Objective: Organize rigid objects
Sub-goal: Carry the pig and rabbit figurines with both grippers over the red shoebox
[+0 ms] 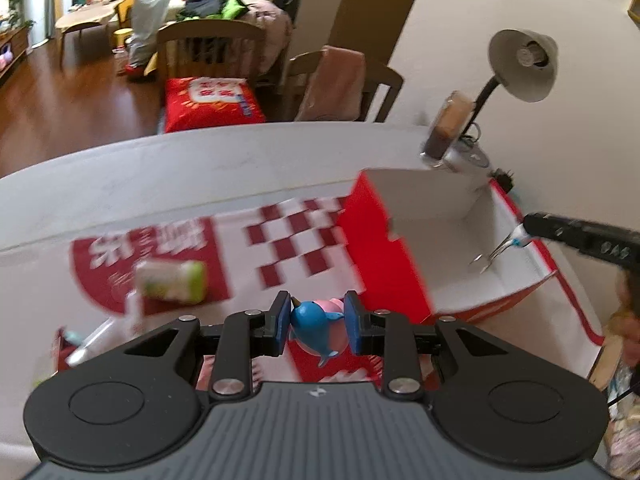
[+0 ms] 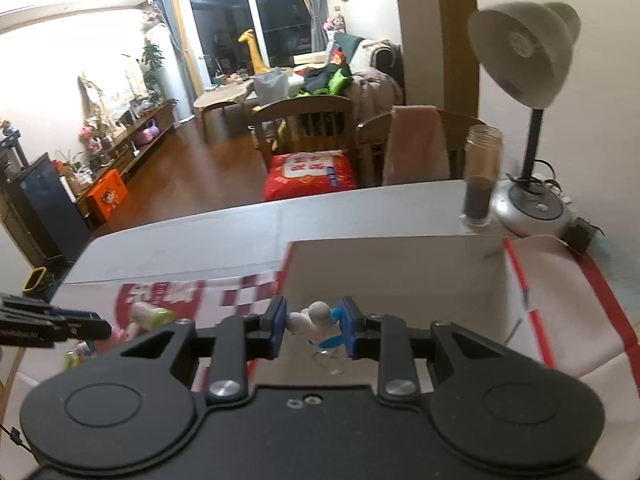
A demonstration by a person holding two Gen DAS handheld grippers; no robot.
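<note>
My left gripper [image 1: 317,326] is shut on a blue and pink toy figure [image 1: 318,330], held above the red and white mat just left of the red box [image 1: 384,248]. My right gripper [image 2: 313,326] is shut on a white and blue toy figure [image 2: 314,322] and holds it over the open box's white inside [image 2: 400,280]. The right gripper also shows in the left wrist view [image 1: 520,236] over the box, with the figure's clear stand hanging below. The left gripper shows at the left edge of the right wrist view [image 2: 100,326].
A green and white packet [image 1: 172,280] lies on the red and white mat [image 1: 288,240]. A tall jar [image 2: 480,176] and a desk lamp [image 2: 524,64] stand behind the box. Chairs [image 2: 308,128] stand past the table's far edge. More small items lie at the left [image 2: 76,354].
</note>
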